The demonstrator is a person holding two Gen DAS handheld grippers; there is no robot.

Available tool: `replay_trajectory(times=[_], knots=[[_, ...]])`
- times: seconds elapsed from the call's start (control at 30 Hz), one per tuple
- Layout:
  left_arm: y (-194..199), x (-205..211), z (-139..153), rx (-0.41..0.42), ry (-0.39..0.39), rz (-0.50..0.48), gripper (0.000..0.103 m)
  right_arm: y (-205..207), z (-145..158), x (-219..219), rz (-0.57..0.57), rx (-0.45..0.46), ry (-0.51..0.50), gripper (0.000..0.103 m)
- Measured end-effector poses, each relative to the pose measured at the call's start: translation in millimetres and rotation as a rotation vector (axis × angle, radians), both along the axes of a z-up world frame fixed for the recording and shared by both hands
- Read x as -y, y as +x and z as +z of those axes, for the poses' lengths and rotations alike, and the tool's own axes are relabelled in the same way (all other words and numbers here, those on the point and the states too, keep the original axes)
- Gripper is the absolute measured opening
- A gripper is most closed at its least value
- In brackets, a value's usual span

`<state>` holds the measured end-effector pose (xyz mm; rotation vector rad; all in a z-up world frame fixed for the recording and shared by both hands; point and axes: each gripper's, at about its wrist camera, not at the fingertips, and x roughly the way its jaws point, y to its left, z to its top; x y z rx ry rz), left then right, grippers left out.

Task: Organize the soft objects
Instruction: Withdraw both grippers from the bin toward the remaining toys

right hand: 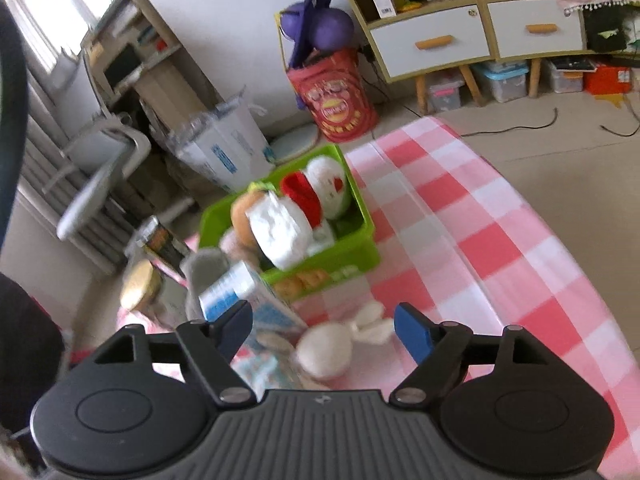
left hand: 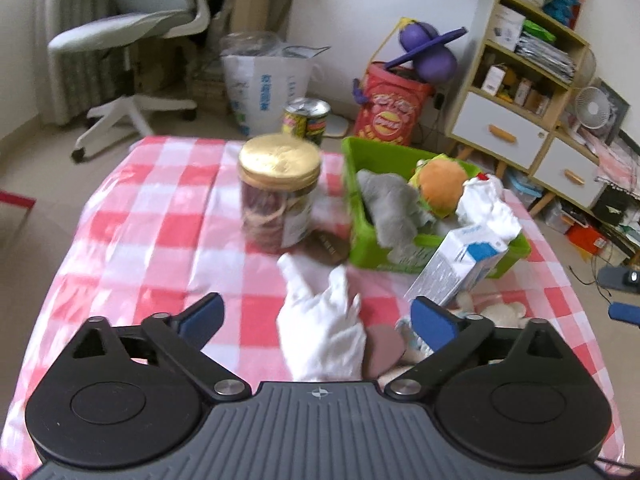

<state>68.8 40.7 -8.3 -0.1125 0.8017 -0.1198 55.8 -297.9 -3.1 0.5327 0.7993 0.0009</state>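
Our left gripper [left hand: 316,316] is spread around the white glove [left hand: 322,332]; the green bin [left hand: 516,246] sits at two o'clock. We judge pickup comes next: pinch, then lift. Our right gripper [right hand: 323,330] gapes over the white plush [right hand: 324,350].

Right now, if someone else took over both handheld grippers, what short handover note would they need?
Left gripper: open, empty, around the white cloth glove on the red-checked tablecloth.
Right gripper: open, empty, above the small white plush bunny.
Done: grey plush, burger plush and white soft items are in the green plastic bin.
Left: glove and bunny. The gold-lidded jar and blue-white carton are not soft.
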Motion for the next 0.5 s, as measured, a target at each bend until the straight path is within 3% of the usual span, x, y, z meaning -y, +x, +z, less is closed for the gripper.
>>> replay_trajectory(times=[0.17,0.33,0.5], knots=[[-13.5,-1.9,-9.7,-0.041,-0.006,0.028,0.097,-12.4,-14.2,-12.5,0.028,-0.040,-0.032,0.058],[-16.2,-3.5,-19.3,-0.089,0.053,0.063,0.097,-16.0,-30.6,-26.2,0.053,-0.161,-0.082,0.058],[-14.0,-9.2,-30.3,-0.131,0.036,0.062,0.097,-18.0,-32.6,-37.5,0.076,-0.171,-0.118,0.059]])
